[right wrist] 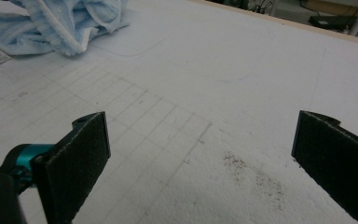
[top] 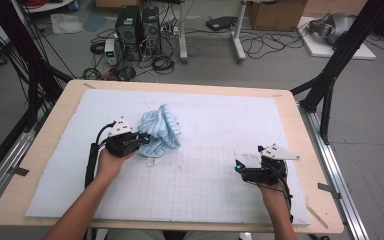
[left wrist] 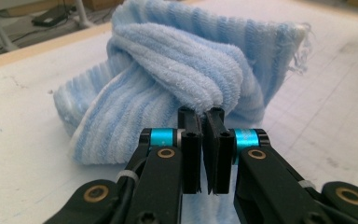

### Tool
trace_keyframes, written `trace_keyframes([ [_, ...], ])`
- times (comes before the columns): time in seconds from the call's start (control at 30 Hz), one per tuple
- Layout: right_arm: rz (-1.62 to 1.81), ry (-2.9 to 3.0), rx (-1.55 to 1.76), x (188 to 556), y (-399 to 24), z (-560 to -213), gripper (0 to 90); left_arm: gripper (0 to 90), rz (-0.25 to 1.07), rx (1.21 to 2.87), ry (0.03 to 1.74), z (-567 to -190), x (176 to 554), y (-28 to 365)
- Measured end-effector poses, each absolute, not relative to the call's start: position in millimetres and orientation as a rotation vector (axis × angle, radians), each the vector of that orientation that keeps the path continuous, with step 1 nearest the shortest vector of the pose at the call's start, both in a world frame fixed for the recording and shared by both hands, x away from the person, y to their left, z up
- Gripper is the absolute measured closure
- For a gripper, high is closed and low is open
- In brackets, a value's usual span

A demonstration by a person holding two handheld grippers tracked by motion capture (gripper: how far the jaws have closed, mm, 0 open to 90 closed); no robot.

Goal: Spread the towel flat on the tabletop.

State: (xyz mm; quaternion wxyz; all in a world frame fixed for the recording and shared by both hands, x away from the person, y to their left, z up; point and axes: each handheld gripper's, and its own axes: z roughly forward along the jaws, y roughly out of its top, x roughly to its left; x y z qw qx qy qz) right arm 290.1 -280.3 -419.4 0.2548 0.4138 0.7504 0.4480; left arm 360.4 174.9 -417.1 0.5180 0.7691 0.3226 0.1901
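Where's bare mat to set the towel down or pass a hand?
Bare: the gridded middle between the towel and the right gripper, the far right stretch behind that gripper, and the near strip along the mat edge. Crowded: far left, where the left gripper pinches the towel beside a small tag.

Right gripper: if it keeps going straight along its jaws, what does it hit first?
Probably nothing soon. The right gripper, jaws open and empty, points left across the bare white mat. The crumpled blue towel sits far off and to one side of that line in its own view; depth is hard to judge.
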Motion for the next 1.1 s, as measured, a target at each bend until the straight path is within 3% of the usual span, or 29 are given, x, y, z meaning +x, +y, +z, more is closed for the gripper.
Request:
trace_keyframes([
  [0.4, 1.273, 2.119, 1.063, 307.6, -240.2, -410.8, 3.3, 85.5, 0.468, 1.802, 0.759, -417.5, 354.0, 191.1],
  [0.57, 1.276, 2.190, 1.024, 338.0, -206.6, -411.1, 5.2, 85.4, 0.468, 1.797, 0.763, -418.4, 353.5, 193.6],
  [0.67, 1.310, 2.275, 0.961, 360.5, -185.8, -412.6, 17.5, 85.4, 0.468, 1.798, 0.765, -419.0, 352.7, 194.8],
  [1.1, 1.228, 2.472, 0.908, 433.1, -120.2, -422.9, 18.2, 85.3, 0.475, 1.794, 0.773, -420.3, 351.6, 198.5],
])
